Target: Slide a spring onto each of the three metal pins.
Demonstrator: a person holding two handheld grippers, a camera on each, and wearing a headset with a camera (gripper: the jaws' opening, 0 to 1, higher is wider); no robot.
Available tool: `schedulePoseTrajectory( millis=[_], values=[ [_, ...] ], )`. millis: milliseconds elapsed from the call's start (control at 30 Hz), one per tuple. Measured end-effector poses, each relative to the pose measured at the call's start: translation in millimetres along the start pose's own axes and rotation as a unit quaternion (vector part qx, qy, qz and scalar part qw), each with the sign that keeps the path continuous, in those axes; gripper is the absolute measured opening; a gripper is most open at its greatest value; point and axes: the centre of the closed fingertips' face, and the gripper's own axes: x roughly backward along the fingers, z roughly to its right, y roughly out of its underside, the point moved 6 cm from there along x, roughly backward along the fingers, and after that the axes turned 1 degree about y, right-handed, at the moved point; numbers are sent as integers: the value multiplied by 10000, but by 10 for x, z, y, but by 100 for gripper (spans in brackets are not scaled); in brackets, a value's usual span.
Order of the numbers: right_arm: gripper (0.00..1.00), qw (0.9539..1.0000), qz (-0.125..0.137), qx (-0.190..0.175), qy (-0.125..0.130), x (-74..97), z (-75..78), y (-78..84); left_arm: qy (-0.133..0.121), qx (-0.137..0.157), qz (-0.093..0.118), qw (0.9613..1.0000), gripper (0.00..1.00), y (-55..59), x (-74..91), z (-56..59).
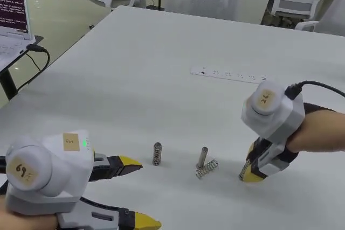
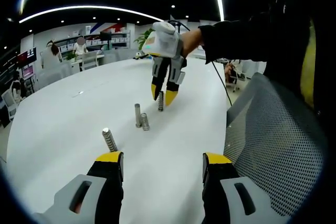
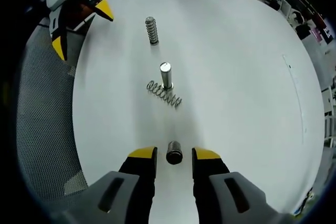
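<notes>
Spring (image 3: 174,157) sits ungripped between right gripper's (image 3: 174,152) jaws (tagged 26); left gripper (image 2: 163,159) gapes empty.

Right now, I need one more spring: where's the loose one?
In the head view the loose spring lies on the table at the foot of the bare middle pin, between the spring-fitted pin and the right gripper.

third pin (image 3: 174,153) stands between the right gripper (image 1: 248,176) tips, which cover most of it in head view. right gripper view sees it end-on, so its shaft is hidden. its spring (image 2: 160,102) is too small in left gripper view to tell if it's fully down. left gripper (image 1: 141,191) body cut by head view's bottom edge. laptop (image 1: 11,9) cut at the left edge, screen text unreadable.
</notes>
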Motion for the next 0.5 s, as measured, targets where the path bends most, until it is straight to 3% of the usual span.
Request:
schedulePoseTrajectory(
  millis=[500],
  values=[
    [30, 9998, 149, 144, 59, 55, -9, -122, -11, -5, 1, 10000, 56, -2, 4, -10]
  ],
)
